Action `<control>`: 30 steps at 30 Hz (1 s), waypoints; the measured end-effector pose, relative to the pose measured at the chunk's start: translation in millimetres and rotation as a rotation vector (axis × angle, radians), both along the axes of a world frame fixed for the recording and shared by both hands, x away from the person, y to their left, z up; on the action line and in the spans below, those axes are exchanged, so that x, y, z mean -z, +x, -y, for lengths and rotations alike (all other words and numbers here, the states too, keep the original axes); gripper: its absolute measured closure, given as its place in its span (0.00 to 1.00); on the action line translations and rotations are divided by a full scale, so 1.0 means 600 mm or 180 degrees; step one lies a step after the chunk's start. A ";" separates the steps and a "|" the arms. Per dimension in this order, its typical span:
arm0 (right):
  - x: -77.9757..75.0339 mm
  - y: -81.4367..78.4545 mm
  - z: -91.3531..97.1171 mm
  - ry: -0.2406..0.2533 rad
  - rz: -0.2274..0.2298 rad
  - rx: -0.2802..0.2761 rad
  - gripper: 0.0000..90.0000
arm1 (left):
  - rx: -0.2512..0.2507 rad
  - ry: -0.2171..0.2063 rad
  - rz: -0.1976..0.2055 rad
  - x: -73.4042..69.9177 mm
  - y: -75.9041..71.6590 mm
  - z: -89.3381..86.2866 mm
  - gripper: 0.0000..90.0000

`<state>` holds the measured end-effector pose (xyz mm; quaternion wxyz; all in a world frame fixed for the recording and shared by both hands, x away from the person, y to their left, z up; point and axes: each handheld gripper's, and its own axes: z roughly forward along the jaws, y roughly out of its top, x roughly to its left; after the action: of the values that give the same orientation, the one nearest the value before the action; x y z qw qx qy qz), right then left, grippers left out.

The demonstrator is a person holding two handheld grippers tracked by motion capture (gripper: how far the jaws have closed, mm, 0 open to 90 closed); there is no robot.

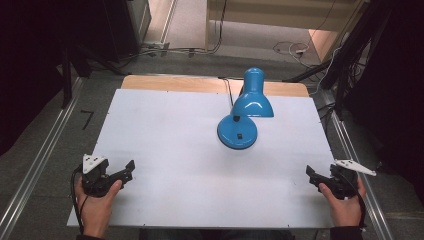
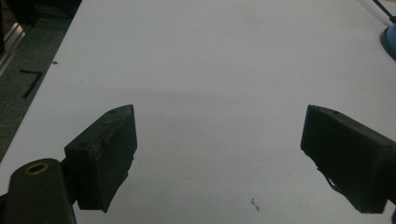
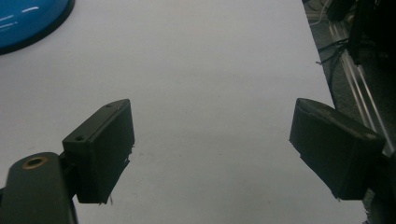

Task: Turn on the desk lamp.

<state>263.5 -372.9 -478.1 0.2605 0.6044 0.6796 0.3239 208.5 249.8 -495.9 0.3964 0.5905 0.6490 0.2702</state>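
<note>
A blue desk lamp (image 1: 245, 112) stands right of centre toward the back of the white table (image 1: 180, 150), its shade tipped down over its round base (image 1: 237, 132). My left gripper (image 1: 129, 170) rests near the front left corner, held in a hand, its jaws wide open over bare table (image 2: 219, 135). At the front right edge my right gripper (image 1: 311, 176) is open too, nothing between its jaws (image 3: 212, 135). The lamp base (image 3: 28, 18) shows at the top left of the right gripper view, and a sliver of the lamp (image 2: 390, 39) at the right edge of the left gripper view.
The lamp's black cord (image 1: 228, 90) runs off the back edge over a wooden strip (image 1: 200, 84). Metal rails (image 1: 35, 165) flank the table on both sides. Cables (image 1: 295, 49) lie on the floor behind.
</note>
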 end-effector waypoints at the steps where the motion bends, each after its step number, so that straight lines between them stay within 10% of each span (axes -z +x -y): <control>1: 0.000 0.000 0.001 0.0016 -0.0011 -0.0002 0.14 | 0.0017 0.0007 -0.0010 0.000 0.002 0.001 0.12; 30: 0.000 0.009 -0.036 0.0076 0.0014 -0.0286 0.14 | 0.0012 0.0035 -0.0011 0.000 0.003 0.005 0.12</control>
<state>269.0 -351.4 -478.4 0.2400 0.5756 0.7017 0.3446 210.5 246.7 -496.1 0.3925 0.5944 0.6471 0.2719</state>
